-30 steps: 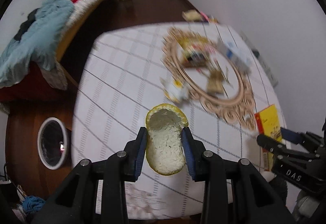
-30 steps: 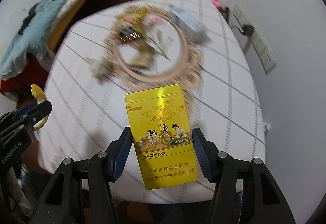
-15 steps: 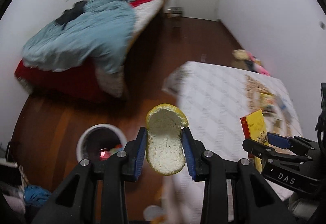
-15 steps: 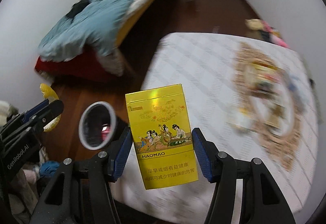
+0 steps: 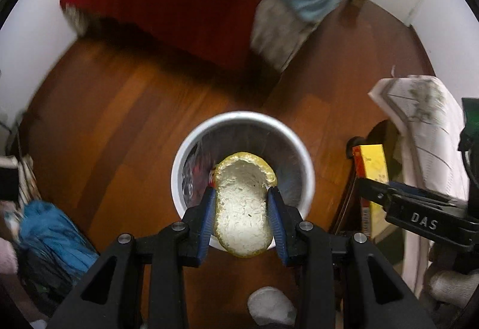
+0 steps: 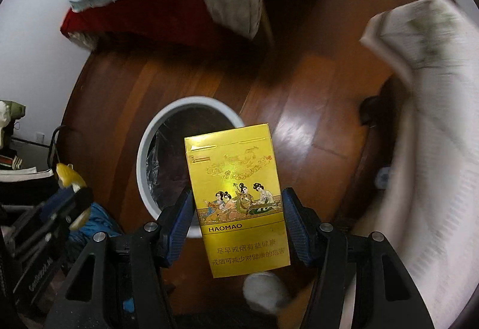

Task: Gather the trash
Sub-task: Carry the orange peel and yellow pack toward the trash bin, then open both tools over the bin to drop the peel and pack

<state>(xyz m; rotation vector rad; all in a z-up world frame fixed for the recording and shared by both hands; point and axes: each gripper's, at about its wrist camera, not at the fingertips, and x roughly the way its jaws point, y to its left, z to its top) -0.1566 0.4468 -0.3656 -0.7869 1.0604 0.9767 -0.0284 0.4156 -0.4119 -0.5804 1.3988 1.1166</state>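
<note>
1. The left tongs [image 5: 242,211] pinch a piece of fruit peel [image 5: 242,203], pale side up, directly over the white bin [image 5: 179,167] on the wooden floor [image 5: 125,107].
2. The right tongs [image 6: 236,219] clamp a yellow cigarette pack [image 6: 236,194] by its sides, over the bin's near right rim.
3. A bed [image 5: 185,12] stands at the far side, the cloth-covered bench [image 5: 431,131] at right.
</note>
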